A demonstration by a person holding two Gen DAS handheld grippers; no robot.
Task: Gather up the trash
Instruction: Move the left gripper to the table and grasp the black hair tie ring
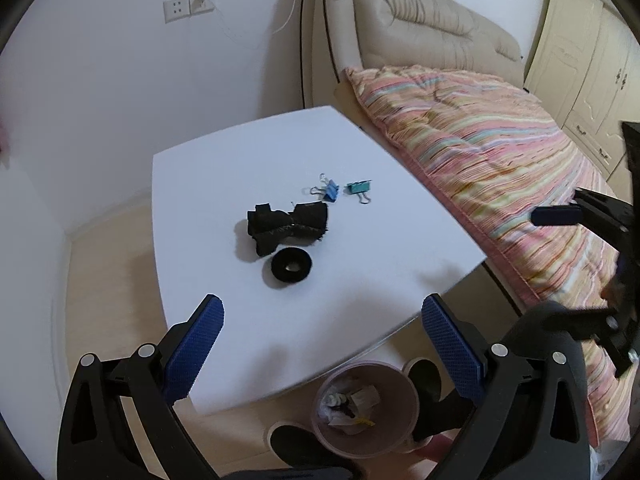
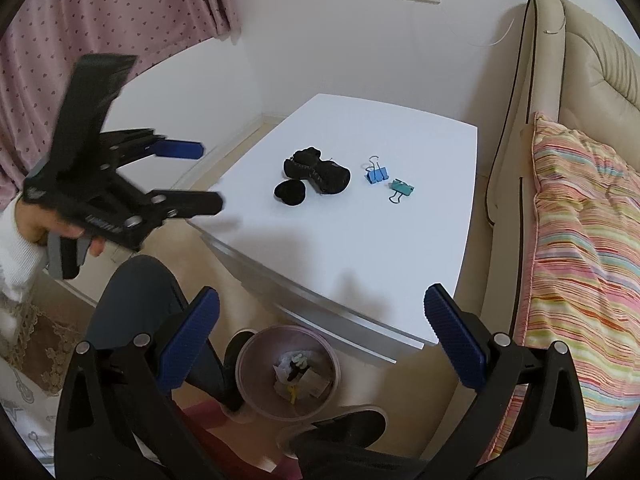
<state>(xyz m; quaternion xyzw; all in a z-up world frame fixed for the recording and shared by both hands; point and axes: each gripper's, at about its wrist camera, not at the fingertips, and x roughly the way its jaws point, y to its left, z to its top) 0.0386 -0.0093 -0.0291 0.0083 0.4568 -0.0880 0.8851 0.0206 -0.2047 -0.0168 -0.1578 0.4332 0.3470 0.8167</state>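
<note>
- Left wrist view: the left gripper [image 1: 322, 334] is held above the near corner of a white table [image 1: 224, 168], its blue-padded jaws spread wide apart with nothing between them.
- Near the middle of the table lies a crumpled black cloth [image 1: 286, 226], with a black ring [image 1: 292, 265] just in front of it, touching or nearly touching.
- Behind the cloth sit a blue binder clip [image 1: 330, 191] and a teal binder clip [image 1: 359, 188], close together but apart.
- All four items sit well in from the table's edges, with bare white surface around them on every side.
- On the floor below the table's near edge stands a pink trash bin [image 1: 366, 436] (crumpled paper scraps inside), between the person's dark slippers.
- A bed with a striped quilt [image 1: 500, 168] runs along the table's right side; the right gripper [image 1: 556, 214] reaches in at the far right edge over it.
- Right wrist view: the right gripper [image 2: 322, 328] hovers above the table's near edge, jaws wide apart and empty.
- The left gripper [image 2: 200, 174] is off to the left, held in a hand [image 2: 60, 228], its jaws apart beside the table's left edge.
- The cloth [image 2: 320, 172], ring [image 2: 290, 193], blue clip [image 2: 377, 174] and teal clip [image 2: 402, 189] lie in a loose row mid-table.
- The bin [image 2: 248, 364] stands directly below, open-topped.
- A pink curtain [image 2: 100, 12] hangs at left, a white wall behind, and a cream headboard [image 2: 592, 64] at right.
</note>
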